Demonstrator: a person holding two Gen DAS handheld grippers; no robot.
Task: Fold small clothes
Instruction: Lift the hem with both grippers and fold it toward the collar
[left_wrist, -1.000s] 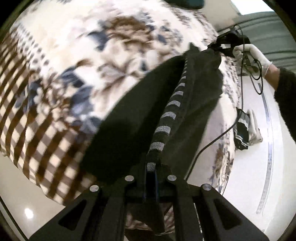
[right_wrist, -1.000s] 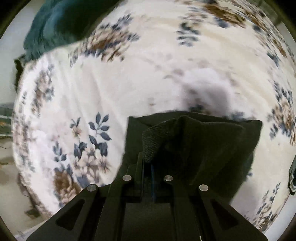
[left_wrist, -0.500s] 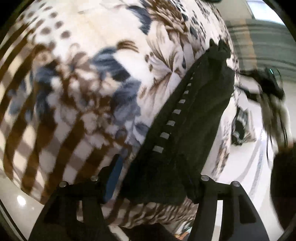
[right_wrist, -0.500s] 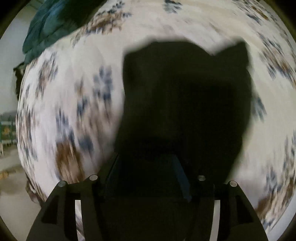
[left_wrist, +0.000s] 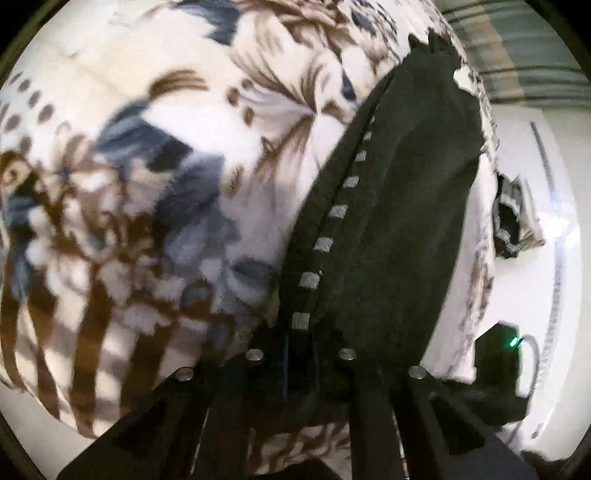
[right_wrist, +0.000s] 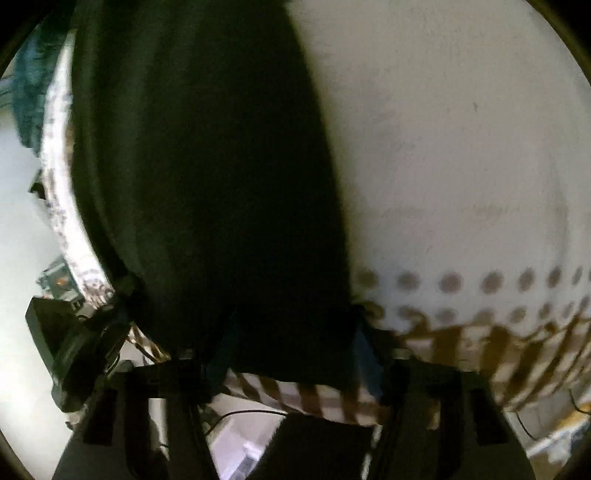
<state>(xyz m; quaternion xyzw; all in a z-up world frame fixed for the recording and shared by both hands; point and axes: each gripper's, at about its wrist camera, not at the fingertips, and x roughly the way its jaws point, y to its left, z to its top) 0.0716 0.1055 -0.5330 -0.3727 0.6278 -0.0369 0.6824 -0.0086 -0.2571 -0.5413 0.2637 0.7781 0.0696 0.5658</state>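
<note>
A black garment (left_wrist: 399, 206) with a grey dashed side stripe (left_wrist: 325, 243) lies lengthwise on the flowered bedspread (left_wrist: 184, 147), reaching away from me. My left gripper (left_wrist: 300, 343) is shut on the garment's near end at the stripe. In the right wrist view the same black garment (right_wrist: 207, 166) fills the left and middle. My right gripper (right_wrist: 291, 354) is open, its fingers (right_wrist: 369, 354) spread at either side of the garment's near edge.
The bedspread's brown checked border (left_wrist: 74, 350) hangs at the near bed edge (right_wrist: 314, 398). A small folded pile (left_wrist: 517, 218) lies on the white floor at the right. The other gripper's black body (left_wrist: 498, 354) is at lower right.
Both grippers let go of the garment half a second ago. My left gripper has since shut on its near end. My right gripper moved to the near edge and stays open.
</note>
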